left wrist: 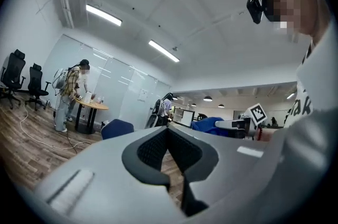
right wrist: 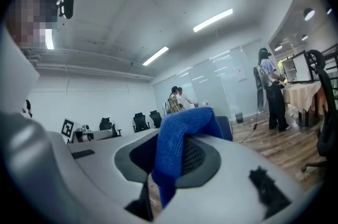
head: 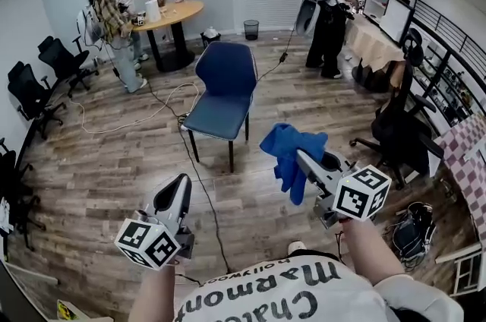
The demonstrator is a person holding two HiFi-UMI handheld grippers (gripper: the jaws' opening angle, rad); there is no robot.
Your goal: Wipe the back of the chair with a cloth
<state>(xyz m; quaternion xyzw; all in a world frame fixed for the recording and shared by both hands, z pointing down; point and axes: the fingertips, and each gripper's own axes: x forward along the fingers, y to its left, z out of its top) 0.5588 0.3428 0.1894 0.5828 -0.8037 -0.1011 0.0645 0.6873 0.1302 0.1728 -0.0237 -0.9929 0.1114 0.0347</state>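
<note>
A blue chair stands on the wood floor ahead of me, its back facing me at a slight angle. My right gripper is shut on a blue cloth, which drapes over the jaws and hangs down, still short of the chair. In the right gripper view the cloth is pinched between the jaws, with the chair's edge behind it. My left gripper is held low at the left, shut and empty; its view shows the chair far off.
A cable runs across the floor past the chair's legs. A round wooden table with two people beside it stands at the back left. Black office chairs line the left wall. Another person stands at a desk back right.
</note>
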